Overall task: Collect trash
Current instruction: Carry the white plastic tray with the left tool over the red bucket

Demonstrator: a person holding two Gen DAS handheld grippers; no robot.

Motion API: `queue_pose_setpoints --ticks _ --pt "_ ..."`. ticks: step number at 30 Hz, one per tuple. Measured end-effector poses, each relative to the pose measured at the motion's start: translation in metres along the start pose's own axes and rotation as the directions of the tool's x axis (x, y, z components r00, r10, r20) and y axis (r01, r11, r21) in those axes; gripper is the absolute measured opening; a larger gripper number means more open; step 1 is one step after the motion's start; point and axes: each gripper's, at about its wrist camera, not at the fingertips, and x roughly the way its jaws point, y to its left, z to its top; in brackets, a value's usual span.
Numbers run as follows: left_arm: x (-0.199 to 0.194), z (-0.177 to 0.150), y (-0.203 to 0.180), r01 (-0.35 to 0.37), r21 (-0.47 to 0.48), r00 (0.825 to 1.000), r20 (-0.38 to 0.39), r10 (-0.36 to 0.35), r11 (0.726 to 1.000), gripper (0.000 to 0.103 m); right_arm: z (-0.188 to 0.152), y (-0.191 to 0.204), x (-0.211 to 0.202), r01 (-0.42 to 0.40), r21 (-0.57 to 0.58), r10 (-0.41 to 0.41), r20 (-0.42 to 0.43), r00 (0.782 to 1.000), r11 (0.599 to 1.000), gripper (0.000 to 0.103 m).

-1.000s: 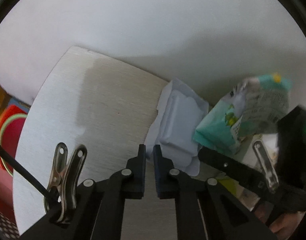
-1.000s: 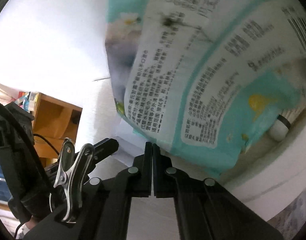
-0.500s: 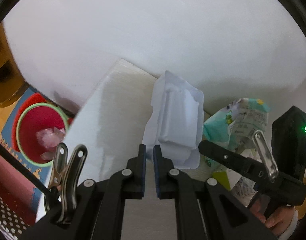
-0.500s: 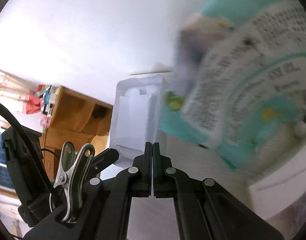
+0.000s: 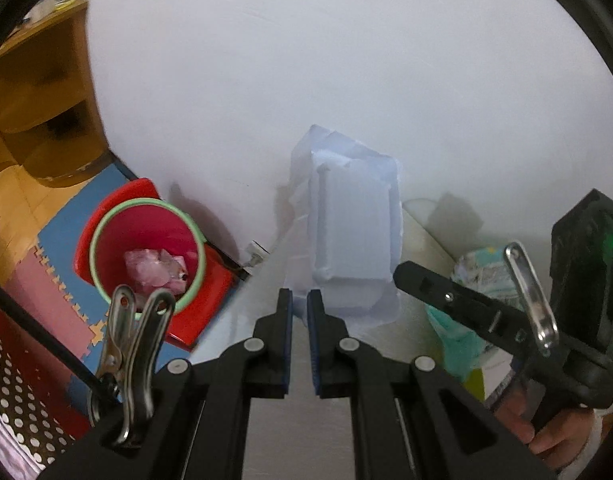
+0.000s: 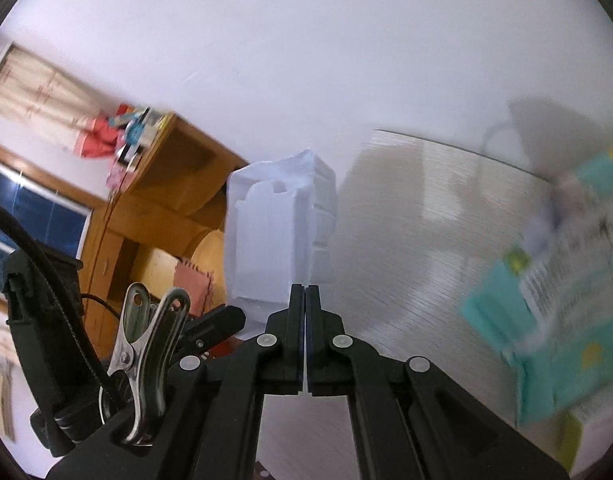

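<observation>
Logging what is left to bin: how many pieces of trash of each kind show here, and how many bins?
White moulded plastic tray: 1
Teal printed wipes packet: 1
Crumpled pink wrapper in the bin: 1
Red bin with green rim: 1
Total: 4

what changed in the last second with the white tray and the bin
The white moulded plastic tray, pinched by both grippers, was lifted off the pale wooden table and carried left; the red bin with a green rim came into view. Both grips stayed shut; the teal wipes packet stayed on the table.
</observation>
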Motion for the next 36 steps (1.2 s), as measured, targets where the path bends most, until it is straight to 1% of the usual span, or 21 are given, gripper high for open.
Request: queue_pose_setpoints --ticks 5,6,8,10,12,14,16,17,19,21,22,25,28,32,36 --pt "-0.009 0.009 0.026 -0.013 -0.071 1.000 0.023 0.015 0.997 0.007 0.012 0.027 0.030 -0.025 -0.043 0.024 -0.030 0.999 0.999 0.001" --pt "-0.009 0.011 0.034 -0.009 -0.097 1.000 0.025 0.012 0.995 0.007 0.021 0.044 0.048 -0.027 -0.057 0.025 -0.034 0.999 0.998 0.001" --pt "-0.010 0.013 0.047 -0.004 -0.137 1.000 0.026 0.008 0.991 0.006 0.026 0.055 0.056 -0.028 -0.089 0.024 -0.043 0.999 0.996 0.001" --pt "-0.006 0.014 0.060 -0.010 -0.167 1.000 0.020 0.013 0.986 0.006 0.029 0.063 0.064 -0.032 -0.120 0.027 -0.048 0.998 0.992 0.001" --pt "0.002 0.015 0.070 -0.022 -0.195 1.000 -0.002 0.022 0.981 0.005 0.031 0.073 0.076 -0.011 -0.168 0.002 -0.053 0.999 0.986 0.001" --pt "0.007 0.018 0.074 -0.045 -0.193 0.999 -0.012 0.043 0.980 0.005 0.031 0.086 0.087 0.003 -0.238 -0.015 -0.047 0.999 0.971 0.001" --pt "0.012 0.020 0.078 -0.070 -0.185 0.998 -0.018 0.068 0.980 0.004 0.031 0.095 0.095 -0.005 -0.264 -0.008 -0.049 0.999 0.965 0.001" --pt "0.014 0.022 0.082 -0.044 -0.200 0.999 -0.014 0.042 0.979 0.004 0.033 0.099 0.101 -0.016 -0.261 0.000 -0.062 0.998 0.965 0.001" --pt "0.015 0.028 0.086 -0.023 -0.215 1.000 -0.001 0.024 0.976 0.003 0.038 0.105 0.113 -0.054 -0.251 0.031 -0.095 0.995 0.966 0.001" --pt "0.014 0.035 0.090 -0.044 -0.202 0.999 0.019 0.049 0.978 0.000 0.040 0.116 0.126 -0.013 -0.305 -0.017 -0.098 0.995 0.952 0.001" --pt "0.016 0.039 0.097 -0.047 -0.209 0.998 0.026 0.053 0.977 0.000 0.040 0.118 0.132 -0.008 -0.317 -0.027 -0.104 0.994 0.948 0.001" --pt "0.021 0.046 0.118 -0.046 -0.256 0.998 0.033 0.057 0.966 0.000 0.044 0.119 0.152 -0.015 -0.306 -0.026 -0.131 0.991 0.952 0.001" --pt "0.024 0.047 0.133 -0.055 -0.268 0.997 0.037 0.068 0.962 0.000 0.047 0.119 0.168 -0.018 -0.303 -0.029 -0.152 0.988 0.953 0.001" --pt "0.035 0.041 0.158 -0.051 -0.323 0.997 0.037 0.066 0.945 0.000 0.052 0.116 0.188 -0.023 -0.271 -0.027 -0.180 0.983 0.962 0.001" --pt "0.043 0.035 0.181 -0.055 -0.376 0.997 0.034 0.073 0.925 0.000 0.056 0.121 0.208 -0.005 -0.284 -0.054 -0.200 0.978 0.959 0.001"
